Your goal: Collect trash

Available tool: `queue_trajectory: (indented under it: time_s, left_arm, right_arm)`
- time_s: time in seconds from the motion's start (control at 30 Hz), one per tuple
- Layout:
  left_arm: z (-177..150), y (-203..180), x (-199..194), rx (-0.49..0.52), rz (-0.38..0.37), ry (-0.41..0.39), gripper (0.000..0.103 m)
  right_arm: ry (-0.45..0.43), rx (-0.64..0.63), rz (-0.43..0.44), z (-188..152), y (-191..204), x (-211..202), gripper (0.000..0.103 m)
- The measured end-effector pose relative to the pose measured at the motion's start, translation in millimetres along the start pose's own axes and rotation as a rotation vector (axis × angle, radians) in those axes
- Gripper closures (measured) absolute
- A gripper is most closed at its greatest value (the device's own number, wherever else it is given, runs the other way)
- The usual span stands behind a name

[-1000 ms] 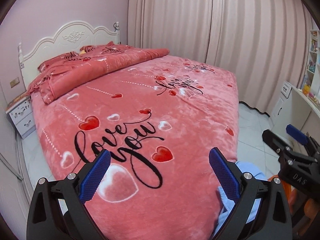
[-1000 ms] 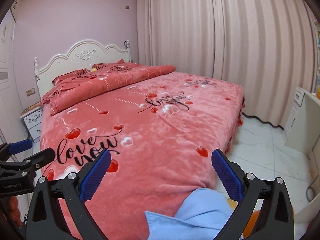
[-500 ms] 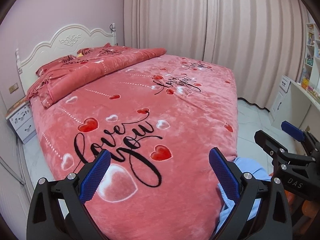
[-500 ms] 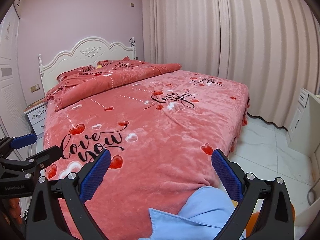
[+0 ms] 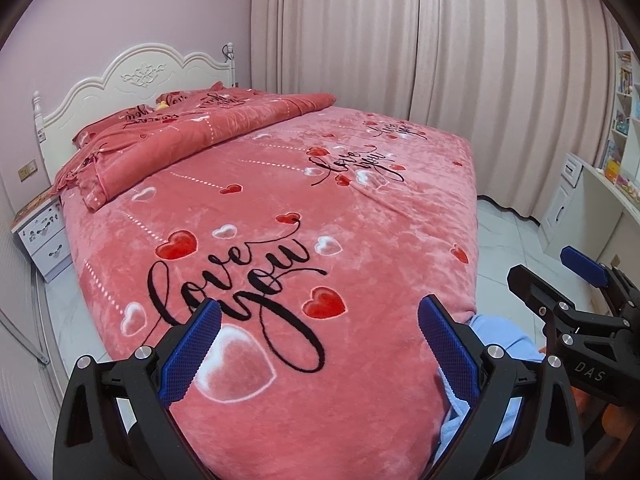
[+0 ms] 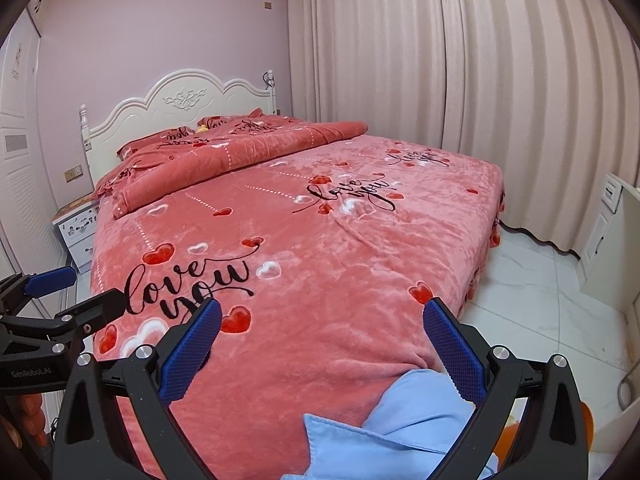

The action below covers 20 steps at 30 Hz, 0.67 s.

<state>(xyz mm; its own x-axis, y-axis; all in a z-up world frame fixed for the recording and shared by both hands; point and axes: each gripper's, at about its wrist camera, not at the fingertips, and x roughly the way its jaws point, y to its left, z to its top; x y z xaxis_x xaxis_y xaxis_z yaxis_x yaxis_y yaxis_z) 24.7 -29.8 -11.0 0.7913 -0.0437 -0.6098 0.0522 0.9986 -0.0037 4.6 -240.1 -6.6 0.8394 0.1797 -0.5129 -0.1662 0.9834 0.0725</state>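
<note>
1. Trash, as far as we can tell, is a small yellow scrap [image 6: 203, 128] at the head of the bed, lying among the pillows [image 6: 176, 136] just below the white headboard [image 6: 180, 100]. It is too small for us to identify.
2. We hold the left gripper [image 5: 320, 312] above the near end of the bed. Its blue-padded fingers are spread wide and nothing is between them.
3. We hold the right gripper [image 6: 322, 312] just beside it on the right, also over the near end. Its fingers are spread wide too and hold nothing.
4. Both grippers are well apart from the yellow scrap, with the length of the bed between.
5. A pink blanket [image 5: 360, 208] printed with red hearts and "love you" covers the bed. A folded quilt [image 5: 208, 136] of the same pattern lies across it near the pillows.
6. A light blue cloth [image 6: 400, 412] shows under the right gripper, against the blanket's near edge.
7. A white nightstand [image 5: 40, 228] stands beside the headboard, pale curtains [image 5: 400, 40] hang along the far side, and the floor [image 6: 540, 280] is light tile.
</note>
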Motion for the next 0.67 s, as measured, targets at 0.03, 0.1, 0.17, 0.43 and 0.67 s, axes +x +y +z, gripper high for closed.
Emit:
queue_trajectory:
  time_s: [0.03,0.1,0.17,0.43,0.67]
  left_arm:
    - [-0.1,0.2,0.6,-0.001,-0.001,0.002,0.006]
    - [0.0,0.9,1.6,-0.002,-0.002,0.004,0.006]
    - [0.2,1.3,1.5,-0.003,-0.003,0.002,0.006]
    - [-2.2,1.8,5.9,-0.001,-0.008,0.019,0.006]
    - [-2.7,1.0,7.0,-0.013,-0.006,0.032,0.006]
  right_arm:
    - [0.001,0.001,-0.001,-0.1,0.1,0.4,0.004]
    - [0.004,0.004,0.0,-0.3,-0.2,1.0,0.004]
    - [0.004,0.004,0.0,-0.4,-0.5,1.1,0.004]
    - [0.015,0.001,0.003,-1.3,1.7,5.2,0.004]
    - [0.026,0.008,0.007,-1.9,2.2,9.2,0.004]
